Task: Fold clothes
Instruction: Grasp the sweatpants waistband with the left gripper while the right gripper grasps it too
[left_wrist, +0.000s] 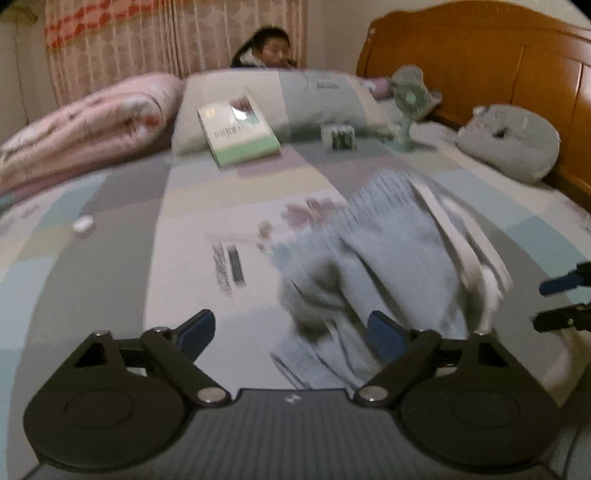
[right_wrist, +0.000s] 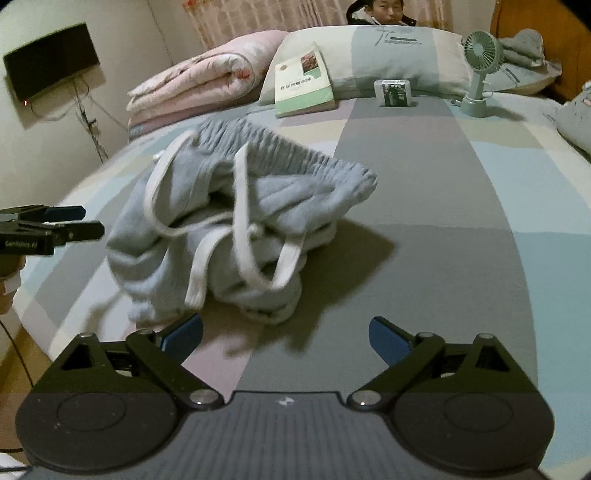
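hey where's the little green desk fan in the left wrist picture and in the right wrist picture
Left wrist: the green fan stands upper right of centre, by the pillow's right end, blurred.
Right wrist: the green fan stands at upper right, in front of the pillow's right end.
Shared landmark: the green-and-white book leaning on the pillow.

Light: dim, warm indoor cast; source not visible.
Shadows: grey trousers (right_wrist: 236, 221) throw a soft dark patch toward the lower right onto the bedsheet (right_wrist: 424, 258).
Blur: left wrist view smeared throughout (motion-like); right wrist view sharper.
Distortion: fisheye bowing, black corners; headboard (left_wrist: 480, 62) curves.
Noise: grainy, muted colour.
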